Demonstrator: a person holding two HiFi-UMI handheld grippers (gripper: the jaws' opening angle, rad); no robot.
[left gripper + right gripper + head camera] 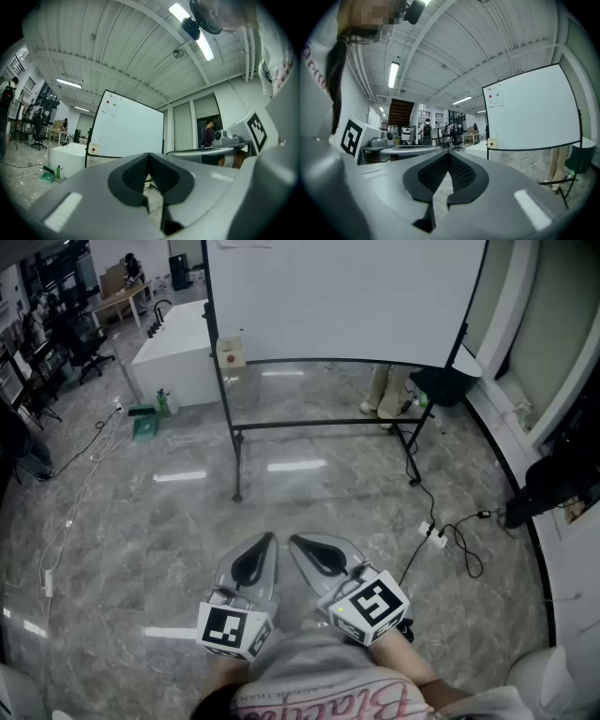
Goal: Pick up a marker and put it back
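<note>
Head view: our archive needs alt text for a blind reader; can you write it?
The left tongs and right tongs, both shut and empty, are held side by side over a grey stone floor. A whiteboard on a black frame stands ahead.

The whiteboard [347, 296] is taken as the mark. A box [231, 352] is fixed at its lower left corner. To its left a counter [173, 352] is set on the floor [141, 521], and a bottle [161, 401] is placed on the floor just before that counter. Behind the whiteboard a person's legs [384, 395] are seen. Before its right foot a power strip [433, 537] is laid on the floor. Well before the whiteboard the left tongs [262, 545] and right tongs [302, 546] are held side by side.
</note>
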